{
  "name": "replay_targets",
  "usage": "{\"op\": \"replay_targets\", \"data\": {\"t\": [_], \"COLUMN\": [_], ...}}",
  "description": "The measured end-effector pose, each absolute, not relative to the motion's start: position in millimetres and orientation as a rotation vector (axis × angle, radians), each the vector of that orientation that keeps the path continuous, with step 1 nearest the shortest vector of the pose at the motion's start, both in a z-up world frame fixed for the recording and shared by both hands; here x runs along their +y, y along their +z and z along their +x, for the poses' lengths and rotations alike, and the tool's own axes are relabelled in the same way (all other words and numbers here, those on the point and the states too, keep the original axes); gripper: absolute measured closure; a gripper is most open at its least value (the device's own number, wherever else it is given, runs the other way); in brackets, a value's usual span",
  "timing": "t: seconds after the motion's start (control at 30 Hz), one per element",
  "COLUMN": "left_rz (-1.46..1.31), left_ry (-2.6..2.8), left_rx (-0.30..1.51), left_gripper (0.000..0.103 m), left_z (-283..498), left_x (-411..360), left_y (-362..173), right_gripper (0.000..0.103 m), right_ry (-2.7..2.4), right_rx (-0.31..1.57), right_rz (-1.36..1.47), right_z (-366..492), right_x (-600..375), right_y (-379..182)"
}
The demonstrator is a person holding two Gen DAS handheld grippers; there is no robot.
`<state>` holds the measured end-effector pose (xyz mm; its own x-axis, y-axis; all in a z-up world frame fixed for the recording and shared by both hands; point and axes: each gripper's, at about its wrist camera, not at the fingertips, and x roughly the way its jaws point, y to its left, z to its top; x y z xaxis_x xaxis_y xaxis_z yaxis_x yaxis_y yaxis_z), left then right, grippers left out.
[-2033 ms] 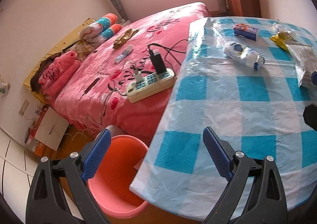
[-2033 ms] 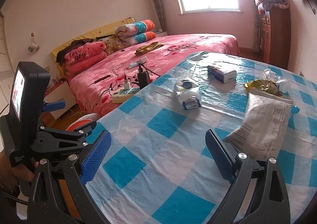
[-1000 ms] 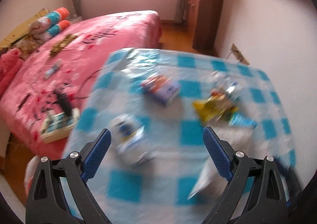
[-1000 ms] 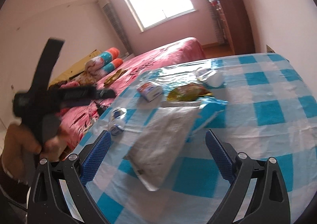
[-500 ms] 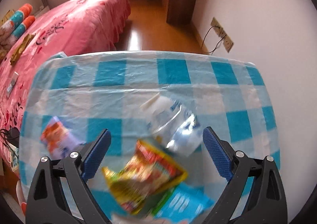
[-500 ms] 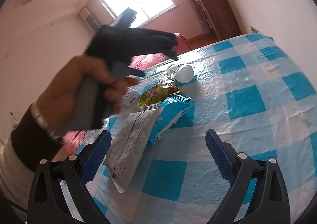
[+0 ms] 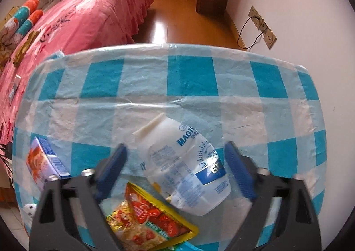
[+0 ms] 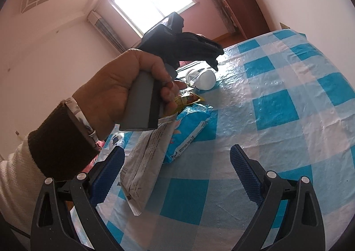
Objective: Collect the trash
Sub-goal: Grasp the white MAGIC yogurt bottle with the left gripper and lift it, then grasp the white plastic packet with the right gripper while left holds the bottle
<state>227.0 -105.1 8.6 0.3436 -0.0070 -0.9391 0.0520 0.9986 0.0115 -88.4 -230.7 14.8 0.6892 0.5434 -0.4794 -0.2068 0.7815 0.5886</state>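
A crushed clear plastic bottle (image 7: 184, 164) with a blue and white label lies on the blue-checked tablecloth (image 7: 190, 78). My left gripper (image 7: 175, 171) is open and the bottle lies between its fingers, apart from both pads. A yellow-red noodle packet (image 7: 148, 217) lies just below the bottle. The bottle also shows in the right wrist view (image 8: 203, 76), under the left gripper's tips. My right gripper (image 8: 177, 173) is open and empty above the table, near a white printed bag (image 8: 146, 162) and a blue packet (image 8: 188, 126).
A small purple carton (image 7: 44, 162) lies at the table's left edge. A pink bed (image 7: 77, 20) stands beyond the table on the left. A wall with sockets (image 7: 264, 29) is on the right. The person's hand and sleeve (image 8: 88, 113) fill the left of the right wrist view.
My left gripper has swung from the orange bin at the table's near edge across the table and come down around the crushed bottle. My right gripper has shifted right and tilted up.
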Motion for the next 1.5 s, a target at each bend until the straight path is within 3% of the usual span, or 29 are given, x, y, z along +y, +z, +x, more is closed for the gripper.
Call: {"op": "replay_targets", "data": {"t": [0.2, 0.67, 1.17, 1.3, 1.5], "left_rz": [0.051, -0.039, -0.023, -0.007, -0.018], "left_ry": [-0.062, -0.147, -0.144, -0.154, -0.187], "left_rx": [1.184, 1.164, 0.972, 0.964, 1.020], "left_gripper": [0.036, 0.036, 0.036, 0.036, 0.036], "left_z": [220, 186, 101, 70, 38], "left_x": [-102, -66, 8, 24, 35], "left_y": [9, 21, 76, 73, 47], "right_gripper": [0.008, 0.008, 0.008, 0.019, 0.021], "right_ry": [0.443, 0.556, 0.565, 0.554, 0.517], "right_rx": [0.709, 0.788, 0.778, 0.773, 0.745], "right_rz": [0.531, 0.434, 0.374, 0.399, 0.488], "right_z": [-85, -79, -79, -76, -77], "right_x": [-231, -202, -179, -181, -201], "right_y": [12, 5, 5, 3, 5]}}
